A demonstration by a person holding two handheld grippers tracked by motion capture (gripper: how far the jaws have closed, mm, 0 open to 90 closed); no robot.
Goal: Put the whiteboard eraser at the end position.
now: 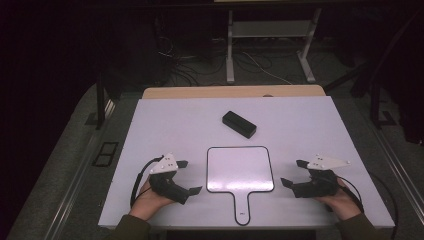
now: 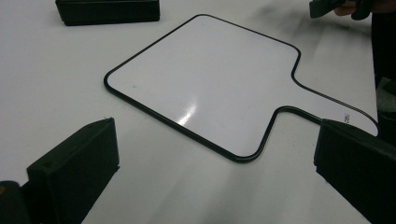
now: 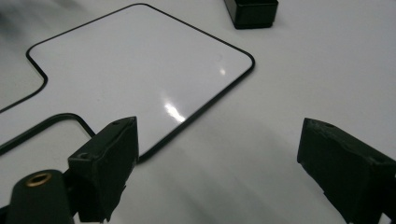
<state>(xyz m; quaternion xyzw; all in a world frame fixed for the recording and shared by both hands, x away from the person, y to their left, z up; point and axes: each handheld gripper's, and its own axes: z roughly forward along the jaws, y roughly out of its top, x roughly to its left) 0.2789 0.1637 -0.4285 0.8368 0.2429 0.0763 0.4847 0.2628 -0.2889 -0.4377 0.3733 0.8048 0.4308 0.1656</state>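
Observation:
A small white board (image 1: 240, 169) with a black rim and a short handle lies flat at the table's near middle, its handle toward the person. A black oblong block (image 1: 239, 124) rests beyond it. My left gripper (image 1: 189, 176) sits left of the board, open, nothing between its jaws. My right gripper (image 1: 294, 173) is right of the board, also open and empty. In the left gripper view the board (image 2: 205, 79) lies ahead of the left gripper (image 2: 215, 140), the block (image 2: 107, 10) at top. In the right gripper view the board's corner (image 3: 140, 70) lies ahead of the right gripper (image 3: 219, 140).
The white table top (image 1: 150, 130) has a wooden strip (image 1: 230, 92) along its far edge. Beyond it the floor holds cables and a metal frame's legs (image 1: 230, 50). A dark post (image 1: 100, 100) stands at the table's left.

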